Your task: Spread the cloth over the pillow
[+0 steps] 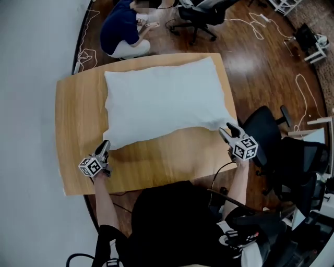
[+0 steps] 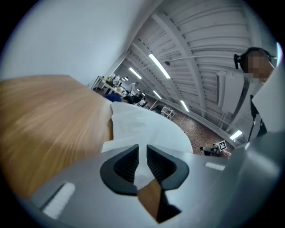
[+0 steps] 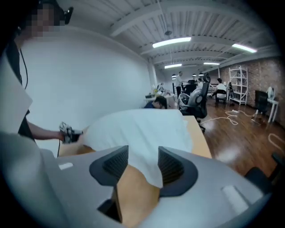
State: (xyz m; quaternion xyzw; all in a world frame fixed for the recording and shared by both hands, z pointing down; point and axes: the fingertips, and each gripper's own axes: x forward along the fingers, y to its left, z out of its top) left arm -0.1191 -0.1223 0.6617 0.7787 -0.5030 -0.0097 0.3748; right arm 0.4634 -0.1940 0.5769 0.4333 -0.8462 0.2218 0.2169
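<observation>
A white cloth (image 1: 167, 99) lies spread over the pillow on the wooden table (image 1: 73, 114), and it covers the pillow fully, so the pillow itself is hidden. My left gripper (image 1: 104, 145) rests at the cloth's near left corner. In the left gripper view its jaws (image 2: 142, 156) stand a narrow gap apart, with cloth (image 2: 147, 129) seen just beyond them. My right gripper (image 1: 225, 129) is at the near right corner. In the right gripper view its jaws (image 3: 143, 162) are wide apart, the cloth's corner (image 3: 149, 171) lies loose between them, and the pads do not press on it.
A crouching person (image 1: 125, 31) is on the floor beyond the table's far edge. An office chair (image 1: 201, 15) stands behind, and a black chair (image 1: 266, 130) is close to the table's right side. White cables (image 1: 86, 57) trail over the wooden floor.
</observation>
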